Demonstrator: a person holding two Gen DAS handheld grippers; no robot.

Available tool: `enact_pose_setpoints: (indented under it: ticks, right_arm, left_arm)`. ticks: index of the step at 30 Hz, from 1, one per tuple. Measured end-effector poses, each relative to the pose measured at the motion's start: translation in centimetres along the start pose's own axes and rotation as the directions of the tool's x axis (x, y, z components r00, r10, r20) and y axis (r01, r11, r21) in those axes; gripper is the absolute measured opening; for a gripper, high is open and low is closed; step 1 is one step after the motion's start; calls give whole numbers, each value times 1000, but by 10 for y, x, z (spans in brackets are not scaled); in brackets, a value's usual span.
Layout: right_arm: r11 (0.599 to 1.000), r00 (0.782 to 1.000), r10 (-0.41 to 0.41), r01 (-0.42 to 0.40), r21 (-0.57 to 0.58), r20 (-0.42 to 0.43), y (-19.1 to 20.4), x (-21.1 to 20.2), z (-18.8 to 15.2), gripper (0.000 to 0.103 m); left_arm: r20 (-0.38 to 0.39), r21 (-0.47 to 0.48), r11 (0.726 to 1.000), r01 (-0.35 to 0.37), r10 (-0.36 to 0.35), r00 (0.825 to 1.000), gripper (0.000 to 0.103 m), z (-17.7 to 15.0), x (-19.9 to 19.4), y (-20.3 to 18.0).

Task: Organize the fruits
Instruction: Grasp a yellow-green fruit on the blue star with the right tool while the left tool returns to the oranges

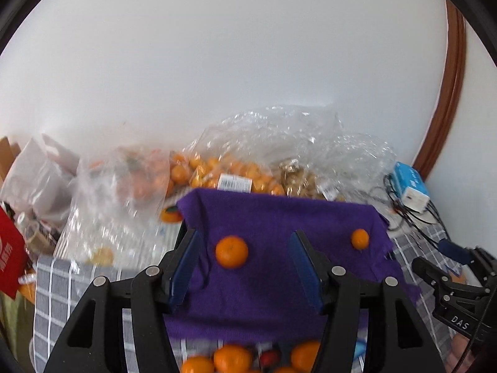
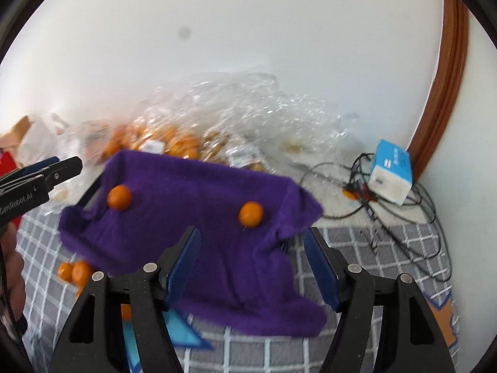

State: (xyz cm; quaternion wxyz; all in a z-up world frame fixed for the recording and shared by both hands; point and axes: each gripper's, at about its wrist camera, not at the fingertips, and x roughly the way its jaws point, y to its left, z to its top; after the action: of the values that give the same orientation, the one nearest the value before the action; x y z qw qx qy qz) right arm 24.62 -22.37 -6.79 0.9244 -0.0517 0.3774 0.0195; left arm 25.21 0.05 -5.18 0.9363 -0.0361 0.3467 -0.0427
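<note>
A purple cloth (image 1: 279, 217) (image 2: 202, 217) is draped over a shallow box on the bed. Two oranges rest on it: a larger one (image 1: 232, 251) (image 2: 119, 197) at the left and a smaller one (image 1: 360, 238) (image 2: 251, 214) at the right. My left gripper (image 1: 245, 233) hovers open above the cloth's near left part, with nothing between its blue pads. My right gripper (image 2: 252, 232) hovers open over the cloth's near right corner, also with nothing between its pads. Each gripper also shows in the other's view: the right gripper (image 1: 431, 255) and the left gripper (image 2: 66, 166).
Loose oranges (image 1: 233, 357) (image 2: 74, 272) lie on the grey checked sheet (image 2: 372, 242) in front of the cloth. Clear plastic bags of oranges (image 1: 217, 171) (image 2: 174, 143) are piled against the white wall. A blue-white tissue pack (image 2: 391, 171) and black cables (image 2: 403, 217) sit at the right.
</note>
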Motion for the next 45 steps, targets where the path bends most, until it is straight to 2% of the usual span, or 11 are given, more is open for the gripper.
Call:
enact_pose_setpoints:
  ticks: [3, 7, 14, 19, 21, 26, 36, 40, 42, 44, 45]
  right_arm:
    - [1000, 1000, 21, -21, 8, -13, 2, -7, -23, 64]
    - [998, 997, 61, -62, -10, -53, 14, -6, -52, 54]
    - [974, 972, 219, -223, -39, -78, 50, -6, -97, 54]
    - [970, 969, 218, -228, -80, -115, 72, 6, -110, 54]
    - [971, 967, 211, -225, -82, -144, 78, 13, -115, 49]
    - [972, 970, 198, -213, -98, -139, 81, 19, -125, 28]
    - [992, 991, 106, -112, -62, -87, 30, 6, -125, 28]
    - [993, 989, 118, -117, 12, -95, 10, 17, -127, 28]
    - [992, 987, 121, -119, 33, -103, 7, 21, -129, 28]
    - [992, 987, 126, -123, 35, -101, 7, 22, -129, 28]
    - [991, 987, 129, -126, 36, -97, 7, 22, -129, 28]
  left_arm:
    - [2, -17, 999, -35, 35, 999, 58, -19, -15, 10]
    - [-33, -11, 1000, -26, 26, 999, 58, -53, -30, 21]
    - [-93, -37, 996, -86, 82, 992, 58, -106, -39, 43]
    - [-94, -71, 993, -90, 83, 992, 58, -132, -47, 62]
    - [-108, -84, 993, -89, 79, 991, 58, -140, -48, 68]
    - [-125, -104, 991, -79, 66, 990, 58, -143, -41, 71]
    - [-165, -11, 995, -97, 94, 982, 58, -134, 1, 50]
    - [-168, 35, 993, -115, 119, 979, 58, -128, 15, 41]
    - [-168, 38, 992, -119, 124, 978, 52, -125, 21, 40]
    - [-169, 33, 994, -107, 111, 979, 31, -123, 24, 40]
    - [-172, 29, 995, -95, 98, 980, 31, -122, 24, 40]
